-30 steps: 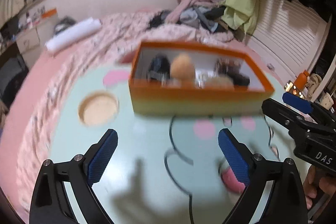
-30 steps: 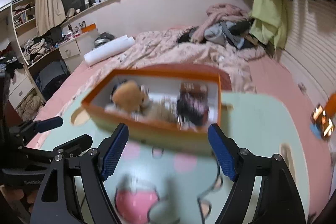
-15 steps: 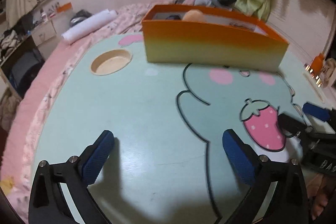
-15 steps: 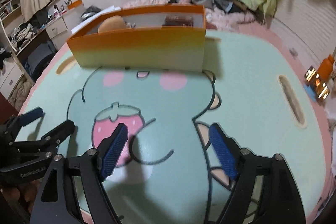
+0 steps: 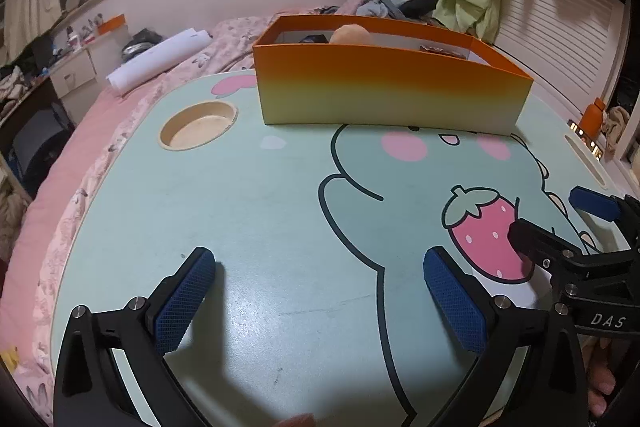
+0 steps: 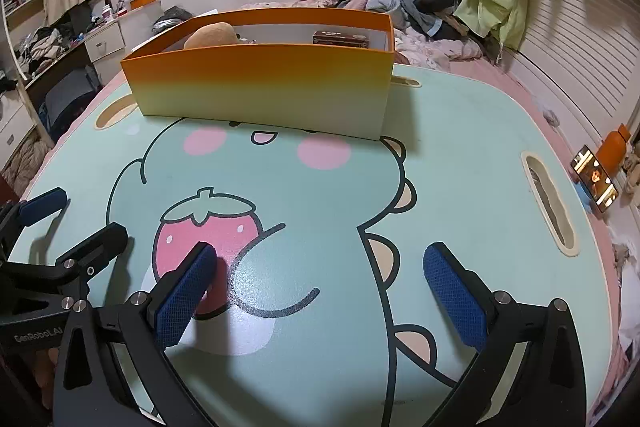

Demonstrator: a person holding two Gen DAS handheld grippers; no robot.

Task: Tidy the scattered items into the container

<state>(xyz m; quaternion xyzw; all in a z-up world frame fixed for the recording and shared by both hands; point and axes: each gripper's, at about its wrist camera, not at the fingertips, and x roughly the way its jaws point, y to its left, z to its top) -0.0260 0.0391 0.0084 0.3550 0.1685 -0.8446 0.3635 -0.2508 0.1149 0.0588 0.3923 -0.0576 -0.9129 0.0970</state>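
At the far edge of the mint-green worktop (image 5: 248,211) I see the orange container (image 5: 384,95) standing upright, with a tan plush ball (image 6: 210,34) and a dark brown box (image 6: 340,38) poking above its wall. My left claw (image 5: 320,291) hangs low over the near part of the worktop with its blue pads spread wide and nothing between them, and my right claw (image 6: 320,287) is just beside it, equally spread and empty, its left pad over the printed strawberry (image 6: 208,227). A round cup recess (image 5: 198,125) sits to the left of the container, and a lit phone (image 6: 596,183) lies off the worktop's right edge beside an orange bottle (image 6: 614,149).
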